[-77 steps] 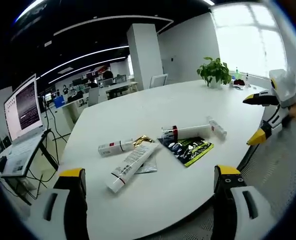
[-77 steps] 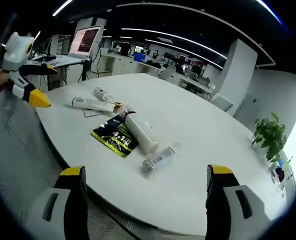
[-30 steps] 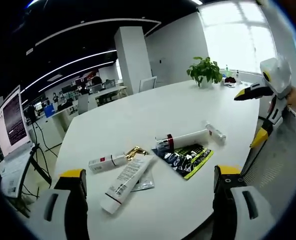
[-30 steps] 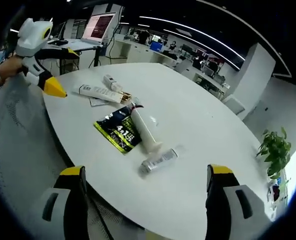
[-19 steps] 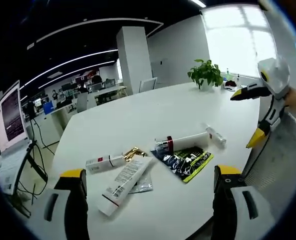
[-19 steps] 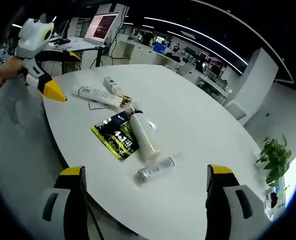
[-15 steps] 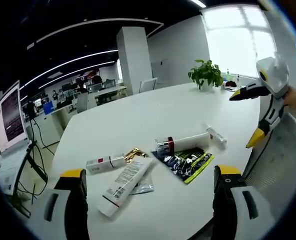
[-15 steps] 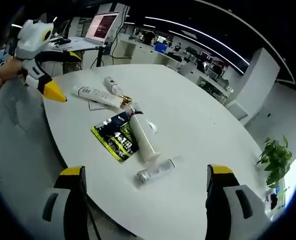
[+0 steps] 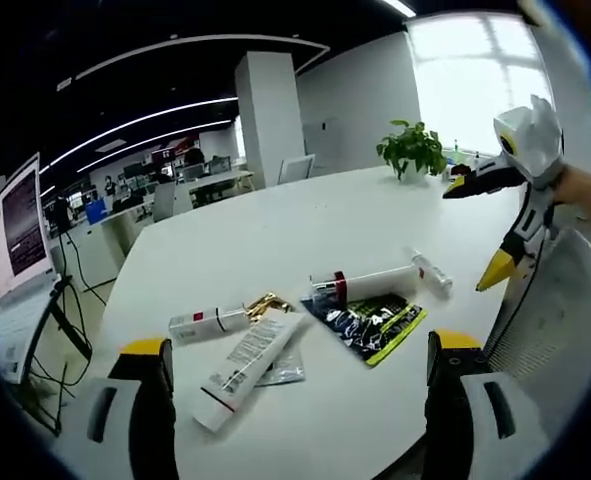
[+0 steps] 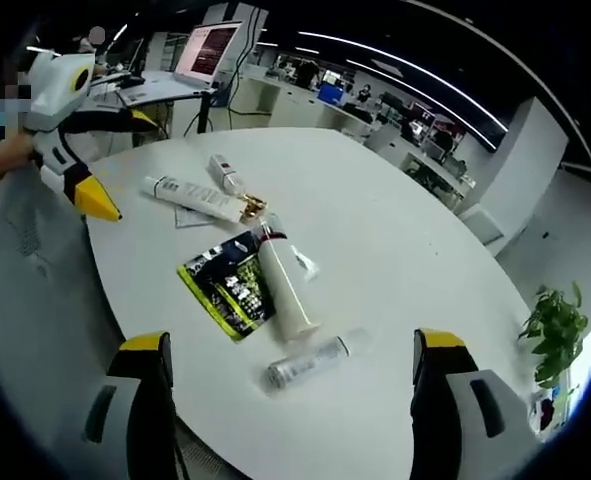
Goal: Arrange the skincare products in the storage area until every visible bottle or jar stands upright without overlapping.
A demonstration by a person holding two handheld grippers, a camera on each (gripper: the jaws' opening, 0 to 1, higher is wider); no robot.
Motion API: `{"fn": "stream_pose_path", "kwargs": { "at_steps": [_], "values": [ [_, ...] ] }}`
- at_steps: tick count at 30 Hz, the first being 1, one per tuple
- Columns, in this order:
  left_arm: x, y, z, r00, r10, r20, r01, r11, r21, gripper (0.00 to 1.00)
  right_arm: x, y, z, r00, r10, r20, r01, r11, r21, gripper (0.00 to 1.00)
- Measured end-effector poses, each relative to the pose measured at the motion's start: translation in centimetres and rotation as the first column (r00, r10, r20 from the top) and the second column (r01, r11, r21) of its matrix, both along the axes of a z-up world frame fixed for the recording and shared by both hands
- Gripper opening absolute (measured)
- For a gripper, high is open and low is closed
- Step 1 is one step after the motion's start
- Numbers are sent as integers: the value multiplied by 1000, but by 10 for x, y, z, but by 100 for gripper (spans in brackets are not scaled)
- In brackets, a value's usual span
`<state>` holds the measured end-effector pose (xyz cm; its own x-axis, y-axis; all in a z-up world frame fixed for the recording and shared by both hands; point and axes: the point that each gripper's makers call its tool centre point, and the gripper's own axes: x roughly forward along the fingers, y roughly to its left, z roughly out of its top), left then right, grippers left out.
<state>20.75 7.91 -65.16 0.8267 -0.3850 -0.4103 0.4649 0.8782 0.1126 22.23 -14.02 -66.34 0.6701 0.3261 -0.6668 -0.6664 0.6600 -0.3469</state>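
Nothing on the white table (image 9: 275, 225) had shifted over the last moments; only the two grippers had drifted, the right gripper (image 9: 483, 224) easing a little closer in from the edge, so by my judgement no product had yet been stood up. Ahead of the left gripper (image 9: 293, 400), whose jaws were spread and empty, lay the long white tube (image 9: 241, 367), nearest between its jaws, and beyond it the small red-and-white tube (image 9: 208, 322). Ahead of the right gripper (image 10: 287, 400), also spread and empty, the white bottle (image 10: 283, 287) lay flat across the dark sachet (image 10: 228, 284), with the little clear vial (image 10: 305, 363) closest. The left gripper (image 10: 75, 150) hung beside the table's rim, a hand behind it.
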Motion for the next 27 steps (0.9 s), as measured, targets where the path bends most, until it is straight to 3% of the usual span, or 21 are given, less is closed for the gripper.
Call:
{"fn": "stream_pose_path", "kwargs": {
  "at_steps": [27],
  "values": [
    [0,-4,-4,1000,-13,-17,13,1000,8,99,36,9,-18,994,74,-84,-77,997,-28,99]
  ]
}}
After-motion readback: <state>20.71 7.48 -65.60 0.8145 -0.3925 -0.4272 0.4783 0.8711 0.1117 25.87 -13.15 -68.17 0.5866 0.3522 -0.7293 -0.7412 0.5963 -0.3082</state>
